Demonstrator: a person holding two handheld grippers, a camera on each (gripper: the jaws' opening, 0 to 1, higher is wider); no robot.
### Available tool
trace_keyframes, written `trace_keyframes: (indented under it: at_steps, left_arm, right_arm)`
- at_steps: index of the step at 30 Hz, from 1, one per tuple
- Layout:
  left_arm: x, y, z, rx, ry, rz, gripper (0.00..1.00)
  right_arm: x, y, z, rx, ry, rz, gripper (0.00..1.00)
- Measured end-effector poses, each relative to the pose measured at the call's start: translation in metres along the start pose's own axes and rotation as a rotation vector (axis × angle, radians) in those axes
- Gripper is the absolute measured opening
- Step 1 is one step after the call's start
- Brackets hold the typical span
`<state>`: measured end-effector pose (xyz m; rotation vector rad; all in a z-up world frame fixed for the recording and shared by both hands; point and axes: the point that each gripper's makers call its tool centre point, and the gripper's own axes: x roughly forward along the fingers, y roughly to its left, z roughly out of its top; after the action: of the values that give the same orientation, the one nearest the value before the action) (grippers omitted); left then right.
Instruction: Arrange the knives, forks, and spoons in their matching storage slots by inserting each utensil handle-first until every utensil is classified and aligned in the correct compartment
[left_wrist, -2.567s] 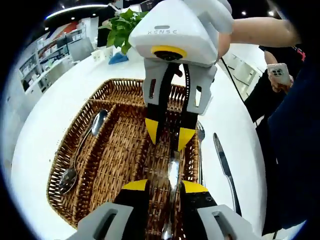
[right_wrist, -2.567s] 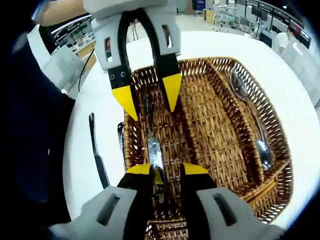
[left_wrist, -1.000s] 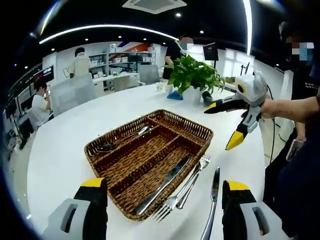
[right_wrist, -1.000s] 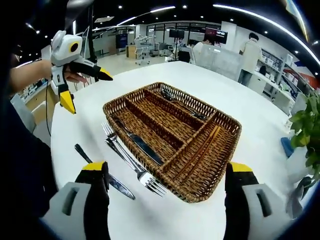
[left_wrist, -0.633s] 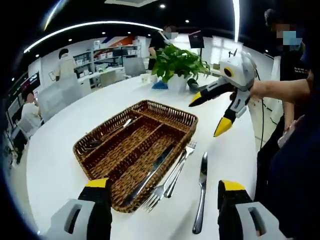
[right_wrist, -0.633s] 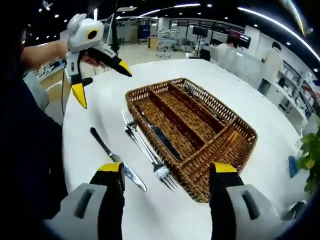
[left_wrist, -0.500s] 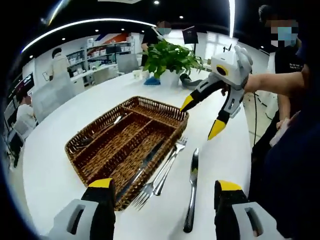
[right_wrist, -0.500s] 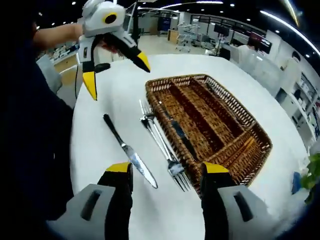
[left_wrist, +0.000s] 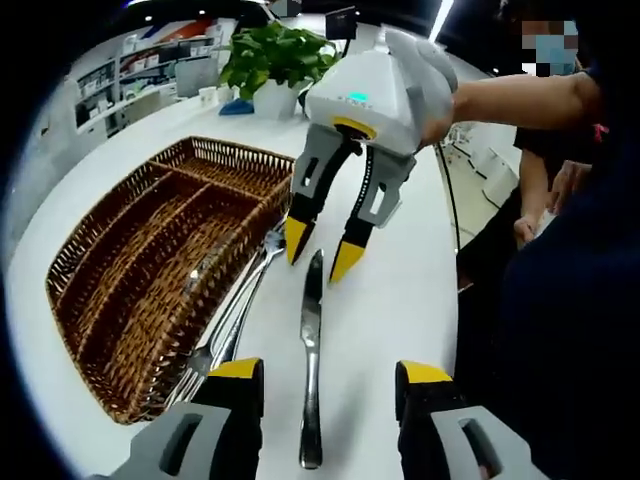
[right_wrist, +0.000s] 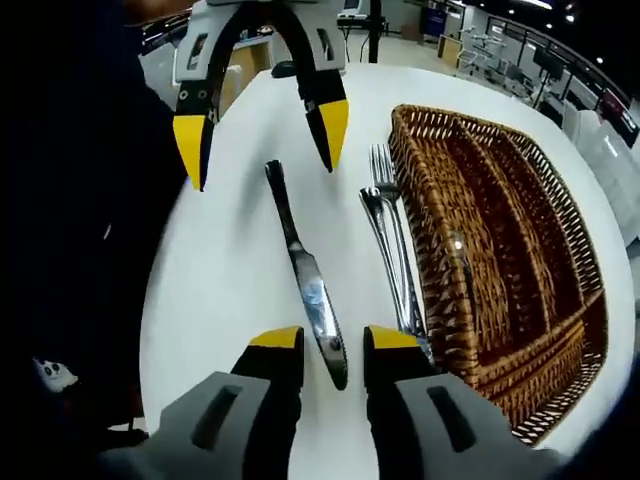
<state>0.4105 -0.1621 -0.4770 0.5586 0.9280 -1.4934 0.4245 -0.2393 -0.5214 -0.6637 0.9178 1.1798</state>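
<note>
In the left gripper view, the left tongs (left_wrist: 325, 375) stood released, their yellow-tipped jaws spread to either side of the handle end of a table knife (left_wrist: 311, 345) that lay flat on the white surface (left_wrist: 400, 300). The knife ran away from the camera, with its blade tip pointing toward the right tongs (left_wrist: 320, 250). Those came in from above, held in a person's hand (left_wrist: 435, 75), with the jaws parted and straddling the blade tip; whether the tips touched the surface could not be told. Just left of the knife, two forks (left_wrist: 235, 320) lay side by side on the surface along the near wall of a wicker cutlery basket (left_wrist: 110, 320). The basket had three long compartments and a cross compartment at the far end. A metal utensil (left_wrist: 205, 270) lay in the long compartment nearest the forks. Beyond the basket a potted plant (left_wrist: 275, 55) stood on the surface.

In the right gripper view, the right tongs (right_wrist: 330, 355) were open, the knife's (right_wrist: 305, 275) blade passing between their yellow tips. The knife handle reached toward the left tongs (right_wrist: 260, 125), whose jaws were spread wide on either side of it. To the right of the knife lay the forks (right_wrist: 390, 240), close against the basket (right_wrist: 430, 240), in whose nearest compartment a utensil (right_wrist: 460, 265) glinted.
</note>
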Motion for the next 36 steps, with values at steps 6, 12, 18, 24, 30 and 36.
trace_keyframes:
  at_steps: [6,12,18,24,30,36]
  left_arm:
    - [0.002,0.002,-0.007,-0.025,0.015,-0.009,0.51]
    - [0.004,0.006,-0.013,-0.029,0.036,-0.001,0.5]
    - [0.008,0.009,-0.017,-0.037,0.076,0.011,0.49]
    - [0.017,0.006,-0.019,-0.042,0.097,0.001,0.46]
    - [0.024,0.005,-0.018,-0.029,0.103,-0.007,0.41]
    - [0.033,0.009,-0.024,0.024,0.17,-0.021,0.32]
  right_arm:
    - [0.007,0.004,-0.016,-0.046,0.067,0.001,0.2]
    - [0.008,0.0,-0.016,-0.054,0.107,-0.006,0.15]
    - [0.01,0.001,-0.015,-0.069,0.156,-0.003,0.12]
    - [0.012,0.002,-0.017,-0.049,0.215,0.005,0.08]
    - [0.009,0.004,-0.016,-0.106,0.178,-0.065,0.07]
    - [0.007,0.005,-0.015,-0.195,0.114,-0.239,0.07]
